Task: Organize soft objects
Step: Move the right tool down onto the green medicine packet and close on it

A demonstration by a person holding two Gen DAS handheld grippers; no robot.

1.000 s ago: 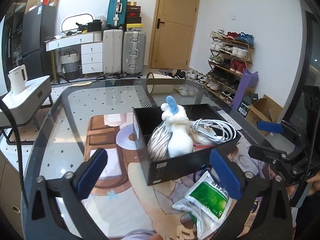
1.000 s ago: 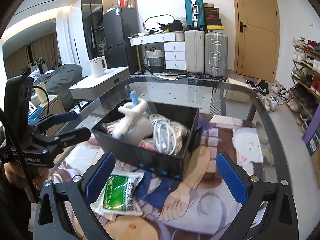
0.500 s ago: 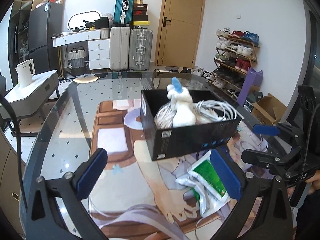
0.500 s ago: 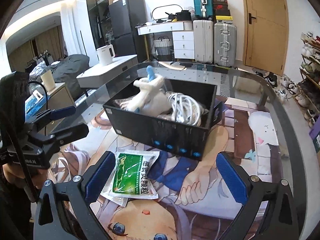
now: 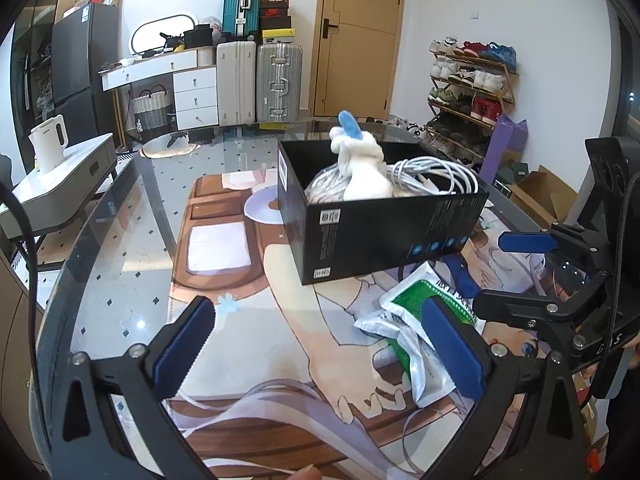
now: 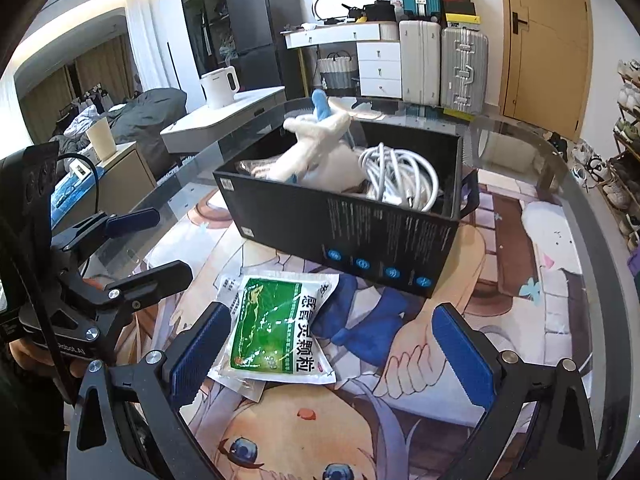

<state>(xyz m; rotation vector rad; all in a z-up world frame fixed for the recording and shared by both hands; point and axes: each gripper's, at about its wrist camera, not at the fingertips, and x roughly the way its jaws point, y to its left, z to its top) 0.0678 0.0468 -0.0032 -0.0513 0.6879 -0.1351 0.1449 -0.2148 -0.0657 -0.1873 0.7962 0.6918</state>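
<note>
Both tongs, left [image 5: 318, 350] and right [image 6: 334, 350], gape wide and empty over a glass table [image 5: 120, 240]; pouch [image 6: 276, 328] between them, box [image 6: 344, 216] ahead, suitcases [image 6: 440, 64] beyond.

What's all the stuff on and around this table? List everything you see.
Box: one, black, open, mid-table.
Plush toy: one, white with blue tip, in box.
Cable: one coil, white, in box.
Packet: one on top, green and white, on mat before box.
Mat: one, cartoon print, under box.
Table: one, glass.
Suitcases: three, teal, white, silver, by far wall.
Kettle: one, white, side cabinet.
Shoe rack: one, full, by door.
Left claw: open, empty.
Right claw: open, over packet.
</note>
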